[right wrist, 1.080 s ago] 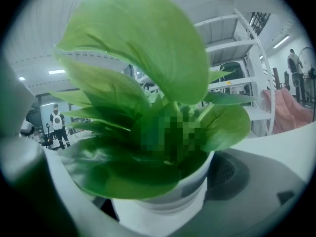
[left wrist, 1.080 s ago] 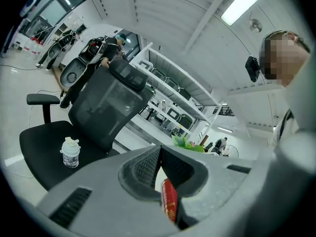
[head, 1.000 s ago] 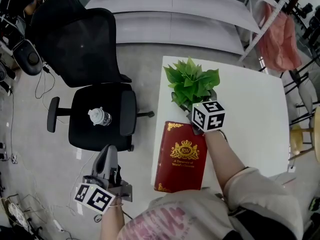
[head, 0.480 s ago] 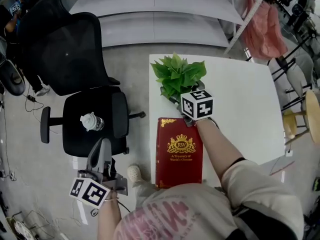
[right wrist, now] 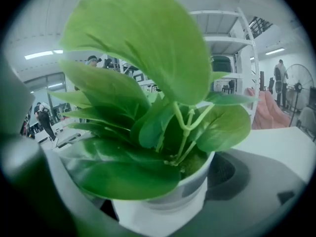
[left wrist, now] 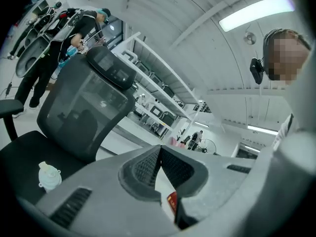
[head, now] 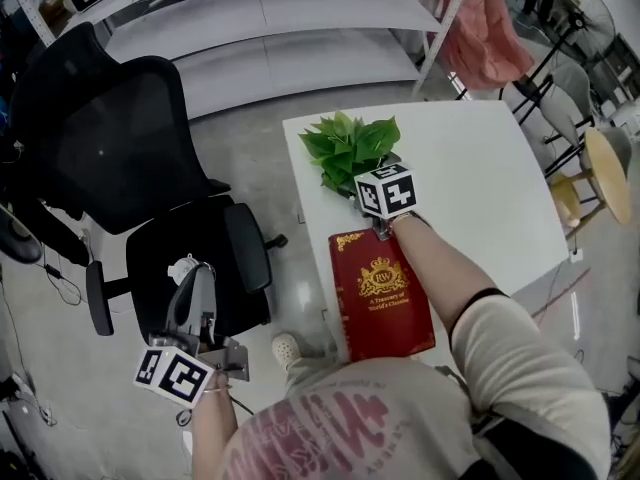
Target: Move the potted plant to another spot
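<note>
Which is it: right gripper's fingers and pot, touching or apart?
Touching. The right gripper view shows the pot between the fingers, its wall against one of them.

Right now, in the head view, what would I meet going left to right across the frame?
black office chair → potted plant → pink cloth → wooden stool

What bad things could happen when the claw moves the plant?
1. The right claw grips the potted plant by its smooth white pot, so it might slip or tip when lifted.
2. The plant stands near the table edge, so a wrong nudge could drop it to the floor.
3. The red book lies close by, and the pot could bump it.
</note>
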A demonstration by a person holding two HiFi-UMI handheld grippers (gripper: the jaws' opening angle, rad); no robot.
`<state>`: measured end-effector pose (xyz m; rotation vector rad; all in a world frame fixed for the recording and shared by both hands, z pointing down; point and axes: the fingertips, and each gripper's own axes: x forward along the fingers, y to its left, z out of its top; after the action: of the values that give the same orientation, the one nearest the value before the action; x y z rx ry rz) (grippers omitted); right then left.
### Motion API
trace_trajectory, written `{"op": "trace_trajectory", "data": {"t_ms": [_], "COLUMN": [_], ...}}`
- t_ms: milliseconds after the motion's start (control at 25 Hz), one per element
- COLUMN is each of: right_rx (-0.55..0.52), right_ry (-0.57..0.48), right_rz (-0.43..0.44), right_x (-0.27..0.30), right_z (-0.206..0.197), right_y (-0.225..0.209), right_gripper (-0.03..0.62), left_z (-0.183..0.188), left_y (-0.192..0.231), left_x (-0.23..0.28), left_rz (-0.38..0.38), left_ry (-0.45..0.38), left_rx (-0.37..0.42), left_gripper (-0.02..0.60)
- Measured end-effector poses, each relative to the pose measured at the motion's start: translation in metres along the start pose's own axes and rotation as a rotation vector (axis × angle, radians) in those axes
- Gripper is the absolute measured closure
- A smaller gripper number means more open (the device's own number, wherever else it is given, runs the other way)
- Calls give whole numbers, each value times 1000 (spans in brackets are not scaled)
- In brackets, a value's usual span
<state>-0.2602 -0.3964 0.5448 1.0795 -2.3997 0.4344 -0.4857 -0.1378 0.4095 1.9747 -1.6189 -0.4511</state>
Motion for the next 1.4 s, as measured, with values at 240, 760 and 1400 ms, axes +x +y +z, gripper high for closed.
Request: {"op": "trace_trajectory", "data": {"t_ms": [240, 760, 1400], "right_rx": [5, 17, 24], "right_ry": [19, 44, 43], "right_rz": [-19, -27, -7], "right_x": [-2, -7, -7], "right_z": [-3, -9, -9], "right_y": [-2, -3, -5], "right_gripper": [25, 25, 26], "left_z": [5, -2, -2], "left_y": [13, 9, 11], "left_x": [6, 15, 5], "left_rz": [-18, -48, -13], "left_ry": [40, 87, 70], "left_rx": [-13, -28, -36], "left_gripper": [578, 578, 578]}}
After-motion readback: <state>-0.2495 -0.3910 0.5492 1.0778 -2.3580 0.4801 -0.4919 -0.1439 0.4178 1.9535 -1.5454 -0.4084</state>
